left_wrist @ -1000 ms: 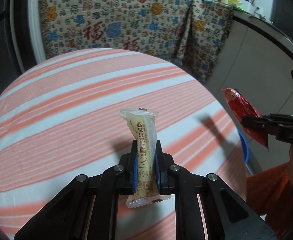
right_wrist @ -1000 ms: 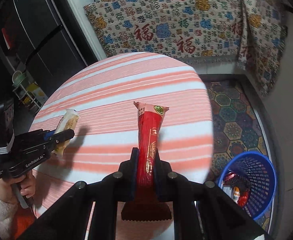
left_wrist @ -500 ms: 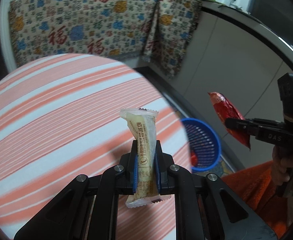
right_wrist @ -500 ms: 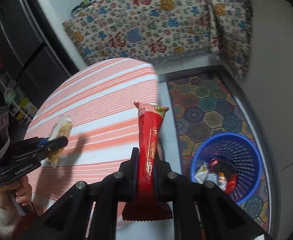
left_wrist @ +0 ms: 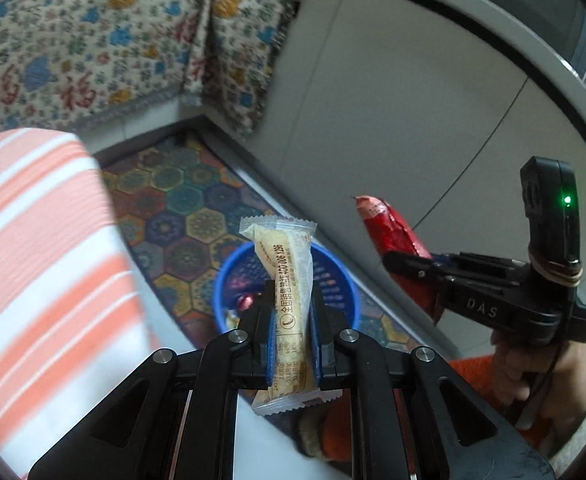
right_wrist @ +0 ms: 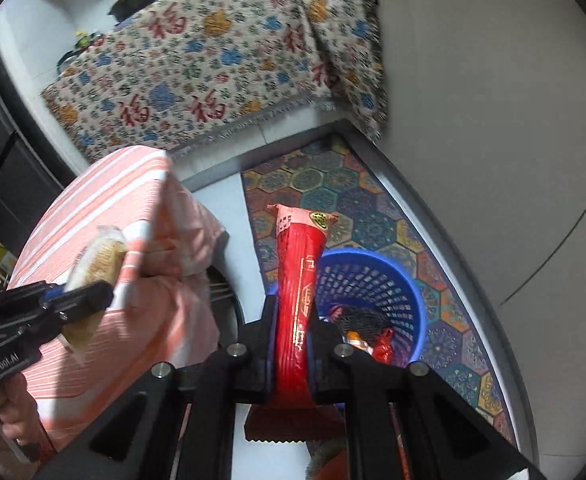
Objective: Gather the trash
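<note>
My left gripper [left_wrist: 292,332] is shut on a pale yellow snack wrapper [left_wrist: 287,276], held upright in the air past the table's edge, with the blue trash basket [left_wrist: 343,280] on the floor behind it. My right gripper [right_wrist: 291,334] is shut on a long red wrapper [right_wrist: 299,276], also upright, above and just left of the blue basket [right_wrist: 411,304]. The basket holds several pieces of trash. The right gripper with the red wrapper [left_wrist: 393,232] shows at right in the left wrist view. The left gripper with the yellow wrapper [right_wrist: 97,260] shows at left in the right wrist view.
The round table with the orange-and-white striped cloth [left_wrist: 33,260] is at left in both views [right_wrist: 105,220]. The basket stands on a patterned hexagon mat [right_wrist: 373,216] next to a grey wall [right_wrist: 493,120]. A patterned cloth [right_wrist: 213,60] hangs at the back.
Both grippers have swung right, off the table and toward the blue basket, each still holding its wrapper. The basket now lies right behind both wrappers.
</note>
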The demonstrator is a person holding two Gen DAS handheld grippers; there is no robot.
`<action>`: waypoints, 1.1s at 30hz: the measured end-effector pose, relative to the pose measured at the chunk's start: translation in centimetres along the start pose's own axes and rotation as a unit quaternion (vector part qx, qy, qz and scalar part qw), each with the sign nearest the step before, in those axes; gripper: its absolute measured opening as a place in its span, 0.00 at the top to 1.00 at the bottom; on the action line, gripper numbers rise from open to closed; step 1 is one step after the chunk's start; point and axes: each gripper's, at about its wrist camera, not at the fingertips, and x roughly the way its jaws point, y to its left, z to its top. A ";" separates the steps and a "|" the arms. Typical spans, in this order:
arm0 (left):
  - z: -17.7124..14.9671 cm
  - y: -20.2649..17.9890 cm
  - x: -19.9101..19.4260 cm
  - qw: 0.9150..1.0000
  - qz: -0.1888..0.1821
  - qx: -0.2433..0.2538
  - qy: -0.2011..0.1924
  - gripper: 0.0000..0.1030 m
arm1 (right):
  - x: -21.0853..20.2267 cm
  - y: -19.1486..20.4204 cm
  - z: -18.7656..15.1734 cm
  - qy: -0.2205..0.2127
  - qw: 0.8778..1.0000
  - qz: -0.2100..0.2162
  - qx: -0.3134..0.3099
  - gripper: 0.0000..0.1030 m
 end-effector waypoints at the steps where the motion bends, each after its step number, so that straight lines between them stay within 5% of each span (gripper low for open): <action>1: 0.1 -0.3 1.0 1.000 -0.002 -0.001 0.005 0.88 | 0.3 -0.4 0.1 0.003 1.000 0.000 0.005 0.89; 18: 0.5 -1.7 10.9 0.999 0.005 0.008 0.045 0.86 | 6.1 -5.7 1.7 0.070 0.995 0.029 0.057 0.86; 19: 0.5 -1.6 11.4 0.999 0.005 0.011 0.047 0.76 | 6.5 -6.0 1.7 0.075 0.995 0.030 0.059 0.86; 20: 0.5 -1.5 12.0 0.999 0.003 0.013 0.051 0.54 | 7.1 -6.2 1.7 0.080 0.995 0.026 0.062 0.84; 22: 0.3 -1.2 12.9 0.999 0.009 0.009 0.049 0.32 | 8.2 -6.8 1.4 0.089 0.993 0.026 0.075 0.58; 23: 0.3 -1.0 13.0 0.999 0.012 0.009 0.046 0.32 | 8.7 -7.2 1.4 0.092 0.992 0.026 0.084 0.45; 29: 0.9 -1.0 11.9 0.999 0.028 0.008 0.034 0.32 | 8.4 -8.1 1.4 0.081 0.992 0.018 0.100 0.44; 31: 1.0 -1.3 10.4 0.999 0.035 0.012 0.026 0.28 | 7.1 -8.1 1.4 0.066 0.993 0.012 0.102 0.38; 33: 1.1 -1.9 8.3 0.999 0.049 0.010 0.019 0.19 | 5.4 -7.7 1.4 0.050 0.994 0.002 0.100 0.21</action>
